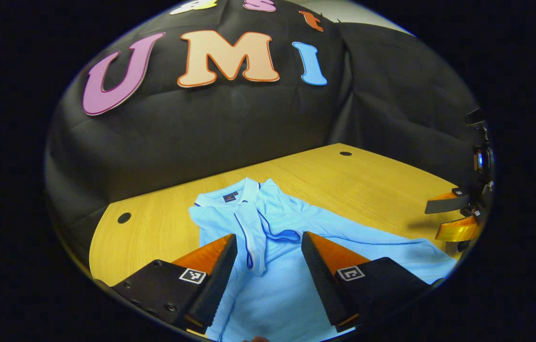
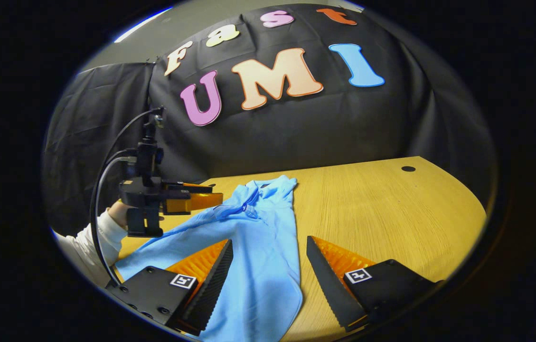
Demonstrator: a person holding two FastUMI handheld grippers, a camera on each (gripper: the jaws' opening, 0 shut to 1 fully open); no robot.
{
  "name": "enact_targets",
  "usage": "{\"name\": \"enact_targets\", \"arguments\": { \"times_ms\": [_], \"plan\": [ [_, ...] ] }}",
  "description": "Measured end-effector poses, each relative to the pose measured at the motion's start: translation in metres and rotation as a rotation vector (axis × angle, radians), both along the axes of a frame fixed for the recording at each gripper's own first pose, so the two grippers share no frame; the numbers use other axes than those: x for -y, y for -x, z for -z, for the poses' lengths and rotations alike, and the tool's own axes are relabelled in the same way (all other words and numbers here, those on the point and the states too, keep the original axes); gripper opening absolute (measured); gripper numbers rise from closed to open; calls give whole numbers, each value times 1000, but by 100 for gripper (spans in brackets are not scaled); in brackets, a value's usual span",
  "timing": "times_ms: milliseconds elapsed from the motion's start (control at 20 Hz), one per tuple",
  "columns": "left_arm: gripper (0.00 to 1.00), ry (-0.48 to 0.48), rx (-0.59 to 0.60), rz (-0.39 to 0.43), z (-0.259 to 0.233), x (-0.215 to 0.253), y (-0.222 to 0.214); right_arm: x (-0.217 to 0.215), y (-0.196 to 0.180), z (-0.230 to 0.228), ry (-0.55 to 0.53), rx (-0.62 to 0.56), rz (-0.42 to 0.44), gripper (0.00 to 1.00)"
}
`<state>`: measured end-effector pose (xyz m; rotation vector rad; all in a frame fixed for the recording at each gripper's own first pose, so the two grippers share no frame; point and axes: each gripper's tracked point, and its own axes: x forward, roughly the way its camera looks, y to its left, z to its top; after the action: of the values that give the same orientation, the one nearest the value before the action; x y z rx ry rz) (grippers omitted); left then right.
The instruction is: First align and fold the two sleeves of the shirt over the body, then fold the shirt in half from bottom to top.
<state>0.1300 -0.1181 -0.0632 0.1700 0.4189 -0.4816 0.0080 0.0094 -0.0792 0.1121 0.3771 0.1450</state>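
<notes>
A light blue polo shirt [image 1: 272,237] lies on the wooden table [image 1: 353,180], collar toward the wall, with one sleeve folded across its body. My left gripper [image 1: 268,244] hovers open above the shirt's chest, nothing between its fingers. In the left gripper view the right gripper [image 1: 453,216] shows at the far right edge, above the table beside the shirt. In the right gripper view the shirt [image 2: 258,237] runs down between my open right gripper's [image 2: 270,249] fingers, which stand above its side edge. The left gripper [image 2: 192,197] appears there too, held by a hand in a white sleeve [image 2: 101,232].
The table [image 2: 381,209] has bare wood to the right of the shirt and two dark cable holes [image 1: 124,218] [image 2: 408,168]. Black cloth walls close the booth behind and at the sides. A cable [image 2: 101,199] loops from the left gripper.
</notes>
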Motion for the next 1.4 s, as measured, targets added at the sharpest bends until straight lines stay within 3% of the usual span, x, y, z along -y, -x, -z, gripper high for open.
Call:
{"name": "enact_targets", "arguments": {
  "times_ms": [50, 100, 350, 400, 500, 600, 750, 1250, 1300, 1400],
  "plan": [
    [85, 9, 6, -20, -1, -11, 15, -4, 6, 3, 20, -6, -6, 93],
    [85, 11, 8, -40, -2, -23, 31, -7, 13, 6, 40, -13, -14, 97],
    [85, 47, 20, -116, 4, -71, 116, -25, 65, 24, 154, -68, -59, 98],
    [85, 45, 18, -128, 7, -79, 134, -27, 76, 29, 177, -85, -66, 93],
    [85, 32, 8, -140, 13, -89, 169, -31, 96, 38, 212, -123, -77, 98],
    [85, 16, -3, -147, 18, -95, 198, -34, 114, 46, 227, -159, -86, 94],
    [85, 18, -16, -163, 24, -101, 232, -42, 133, 53, 210, -190, -93, 98],
    [85, 52, -118, -200, 59, -104, 272, -47, 148, 68, 211, -221, -87, 98],
    [85, 54, -121, -206, 61, -106, 271, -48, 147, 68, 213, -219, -87, 94],
    [84, 54, -133, -220, 67, -110, 274, -48, 148, 69, 212, -215, -84, 98]
  ]
}}
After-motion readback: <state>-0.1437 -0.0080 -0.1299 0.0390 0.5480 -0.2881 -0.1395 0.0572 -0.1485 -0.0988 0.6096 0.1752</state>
